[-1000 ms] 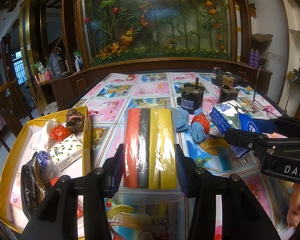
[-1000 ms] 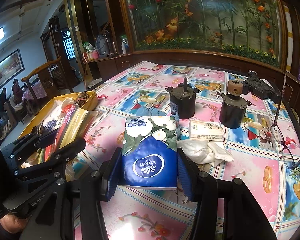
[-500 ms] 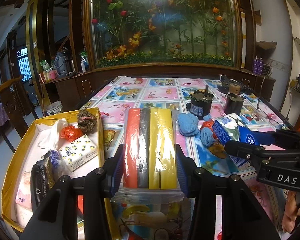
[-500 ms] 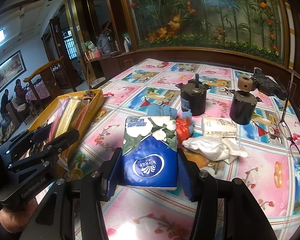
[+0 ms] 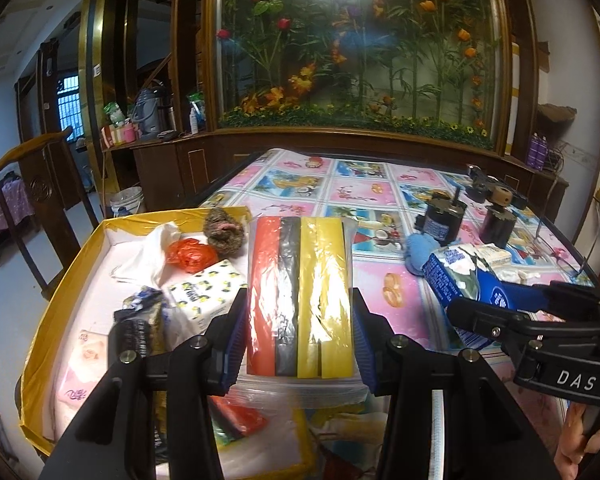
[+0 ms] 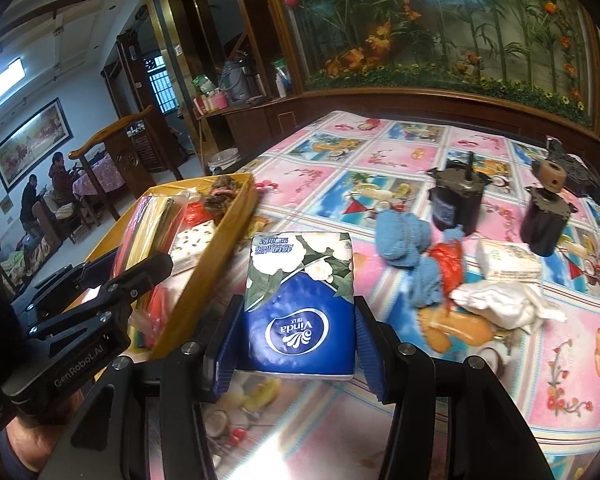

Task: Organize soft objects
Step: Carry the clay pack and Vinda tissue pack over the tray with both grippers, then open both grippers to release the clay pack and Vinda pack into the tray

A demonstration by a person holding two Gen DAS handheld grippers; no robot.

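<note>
- left hand-held gripper: jaws part-way apart, blue pads pressed on both long sides of a clear zip bag of coloured strips; the bag is lifted, over the right edge of the yellow box.
- the bag shows four strips: one red, one dark grey, two yellow.
- right hand-held gripper: jaws a bit wider, pads clamped on both sides of a blue vinda tissue pack, held above the worktop just right of the yellow box.
- both hand-held grippers point forward and tilt down; a bit of hand shows under the right one at the left-wrist view's lower right corner.
- in the yellow box: one lemon-print tissue pack, one orange-red plastic bag, one brown fuzzy scrunchie, one white plastic bag, one pink tissue pack, and a dark wrapped item i cannot identify.
- on the worktop, on a fruit-print cloth: blue knitted cloth in two clumps, one red scrap, one white cloth, one small white tissue pack, two dark cylindrical motors, one pair of glasses at the right edge.
- far left in the right-wrist view, two people sit at another table.
</note>
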